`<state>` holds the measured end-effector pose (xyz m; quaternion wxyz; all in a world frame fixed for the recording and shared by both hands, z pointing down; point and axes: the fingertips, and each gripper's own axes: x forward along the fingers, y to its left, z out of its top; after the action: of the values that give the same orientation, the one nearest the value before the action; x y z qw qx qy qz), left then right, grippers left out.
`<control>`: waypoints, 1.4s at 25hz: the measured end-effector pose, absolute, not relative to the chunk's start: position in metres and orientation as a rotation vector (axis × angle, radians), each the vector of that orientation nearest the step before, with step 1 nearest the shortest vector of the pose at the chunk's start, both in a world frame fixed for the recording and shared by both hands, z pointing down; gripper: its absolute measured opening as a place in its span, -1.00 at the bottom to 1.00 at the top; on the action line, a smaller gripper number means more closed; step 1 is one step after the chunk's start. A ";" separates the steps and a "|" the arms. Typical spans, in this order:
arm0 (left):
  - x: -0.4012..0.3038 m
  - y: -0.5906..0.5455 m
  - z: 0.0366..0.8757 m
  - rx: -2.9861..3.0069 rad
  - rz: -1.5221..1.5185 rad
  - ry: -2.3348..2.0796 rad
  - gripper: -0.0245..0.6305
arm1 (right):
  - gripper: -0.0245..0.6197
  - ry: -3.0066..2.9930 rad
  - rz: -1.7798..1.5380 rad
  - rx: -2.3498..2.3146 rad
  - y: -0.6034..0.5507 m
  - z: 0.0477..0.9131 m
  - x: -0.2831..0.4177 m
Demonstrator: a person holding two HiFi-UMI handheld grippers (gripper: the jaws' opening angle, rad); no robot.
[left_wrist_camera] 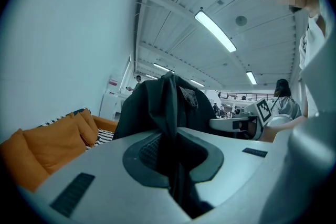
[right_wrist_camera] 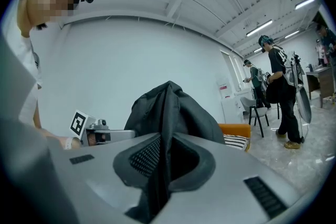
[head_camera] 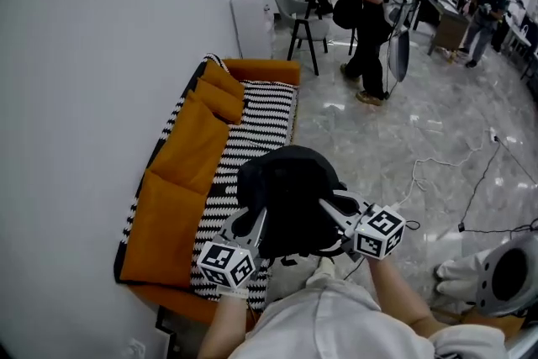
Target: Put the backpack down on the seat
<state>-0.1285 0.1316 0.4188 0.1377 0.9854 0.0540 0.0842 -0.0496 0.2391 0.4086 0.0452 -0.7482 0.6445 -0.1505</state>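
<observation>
A black backpack (head_camera: 288, 196) hangs in the air over the near end of the sofa seat (head_camera: 249, 149), held from both sides. My left gripper (head_camera: 260, 228) is shut on a fold of the backpack's fabric (left_wrist_camera: 169, 113) at its left side. At the bag's right side my right gripper (head_camera: 329, 210) is shut on another fold of the backpack (right_wrist_camera: 167, 113). In each gripper view the black cloth runs down between the closed jaws. The seat is a black-and-white zigzag cover with orange back cushions (head_camera: 187, 155).
A white wall runs along the sofa's left. Cables (head_camera: 437, 168) lie on the glossy floor to the right. A grey chair (head_camera: 304, 19) and a white water dispenser (head_camera: 250, 8) stand beyond the sofa, with several people (head_camera: 377, 4) standing farther back.
</observation>
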 end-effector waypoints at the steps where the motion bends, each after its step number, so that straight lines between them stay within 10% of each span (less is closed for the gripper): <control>1: -0.118 0.132 0.419 2.851 0.241 0.152 -0.78 | -0.77 1.972 -0.458 -2.283 0.239 0.409 -0.039; 35: 0.107 0.115 0.431 2.829 0.250 0.108 -0.78 | -0.77 1.999 -0.495 -2.230 0.220 0.422 0.185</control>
<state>0.1068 0.1152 0.4313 0.1490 0.9843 0.0375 0.0871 0.1851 0.2197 0.4219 0.0530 -0.7336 0.6577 -0.1628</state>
